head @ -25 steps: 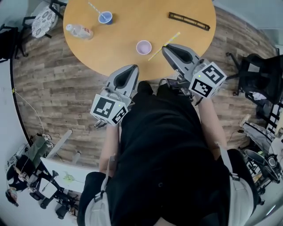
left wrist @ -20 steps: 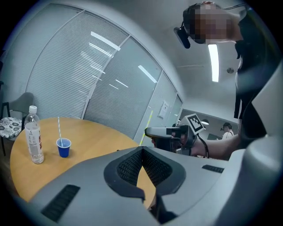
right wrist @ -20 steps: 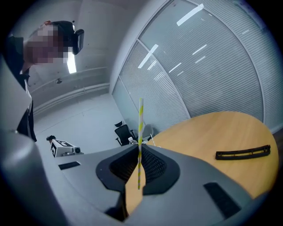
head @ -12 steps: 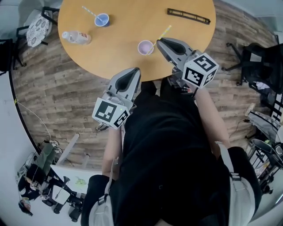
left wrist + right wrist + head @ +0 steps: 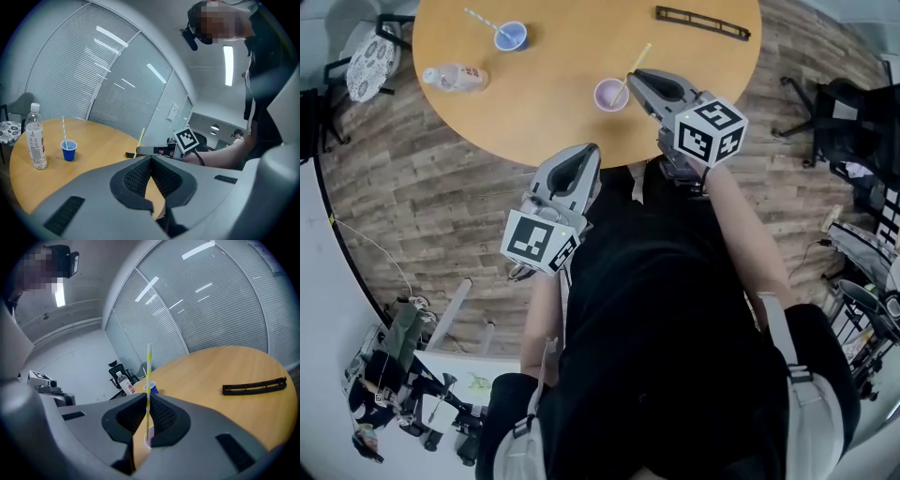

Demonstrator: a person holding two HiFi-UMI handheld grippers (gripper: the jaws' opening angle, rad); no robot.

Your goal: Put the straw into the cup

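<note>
- Right gripper [image 5: 634, 77] is clenched on the straw [image 5: 638, 57]. Its own view shows both pads pressed to the straw [image 5: 149, 376] at mid-length.
- The straw is yellow-and-white striped. It stands near upright in the right gripper view and tilts up and away from the person in the head view.
- The straw's lower end sits at the mouth of the lilac cup [image 5: 609, 95]. I can't tell whether the tip is inside or just above the rim.
- The lilac cup [image 5: 148, 440] shows between the right jaws, directly under the straw, standing upright on the table [image 5: 553, 112].
- Left gripper [image 5: 582, 153] is at the table's near edge, well apart from the cup. Its jaws are closed tip to tip with nothing between them [image 5: 151, 159].
- The left gripper view also catches the right gripper [image 5: 143, 150] with the straw sticking up from it.
- A blue cup [image 5: 509, 36] with its own straw in it stands on the far left of the table.
- A bottle [image 5: 456, 77] lies on its side near the blue cup.
- A black strip [image 5: 702, 22] lies flat at the far right of the table.
</note>
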